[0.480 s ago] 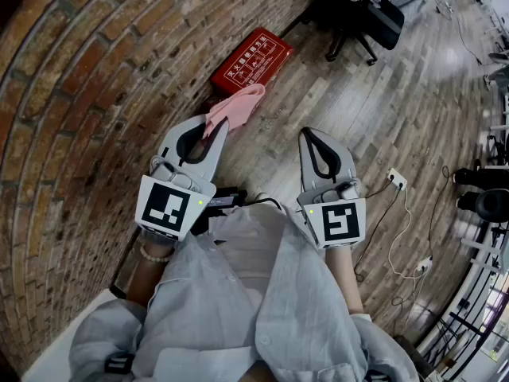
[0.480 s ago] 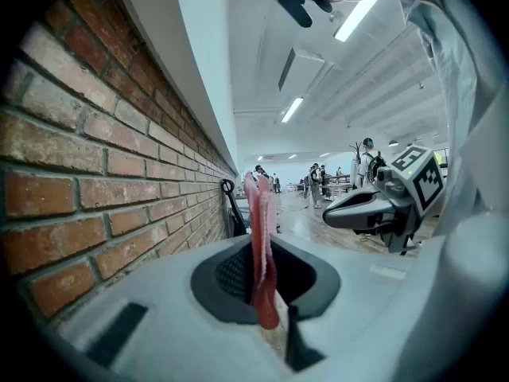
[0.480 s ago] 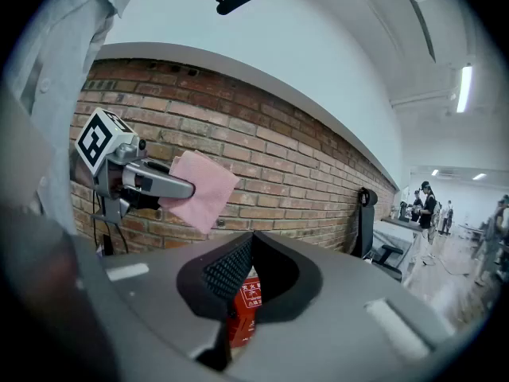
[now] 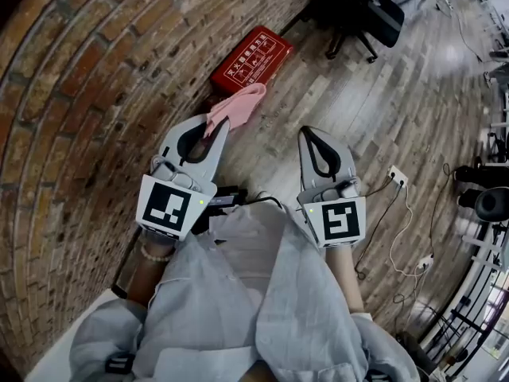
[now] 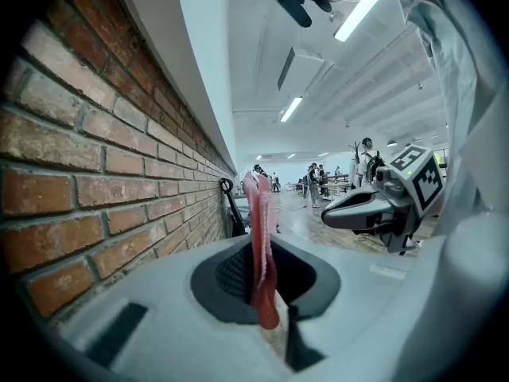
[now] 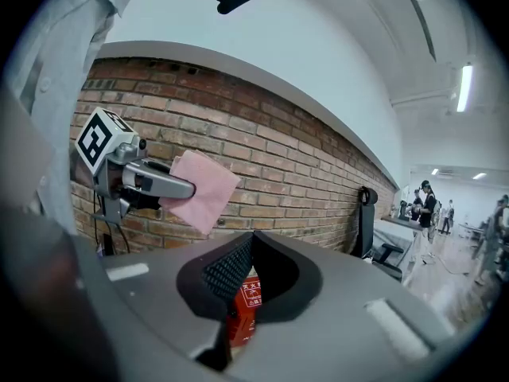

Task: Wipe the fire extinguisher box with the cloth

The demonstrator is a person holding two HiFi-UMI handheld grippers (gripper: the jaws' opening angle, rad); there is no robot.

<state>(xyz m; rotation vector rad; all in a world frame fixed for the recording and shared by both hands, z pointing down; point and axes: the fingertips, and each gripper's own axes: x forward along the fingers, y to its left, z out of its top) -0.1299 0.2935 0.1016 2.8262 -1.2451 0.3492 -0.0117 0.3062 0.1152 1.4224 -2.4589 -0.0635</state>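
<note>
The red fire extinguisher box [image 4: 250, 57] lies on the wood floor against the brick wall, ahead of both grippers. My left gripper [image 4: 217, 122] is shut on a pink cloth [image 4: 235, 104], which hangs out past its tips toward the box. In the left gripper view the cloth [image 5: 260, 245] stands pinched between the jaws. My right gripper [image 4: 312, 132] is shut with nothing in it, to the right of the left one. In the right gripper view a strip of the box [image 6: 242, 313] shows behind the shut jaws, and the cloth [image 6: 200, 189] hangs from the left gripper at the left.
A brick wall [image 4: 87, 94] runs along the left. A black office chair [image 4: 366, 18] stands beyond the box. A power strip with white cables [image 4: 396, 180] lies on the floor at the right. People stand far off in the room [image 5: 318, 183].
</note>
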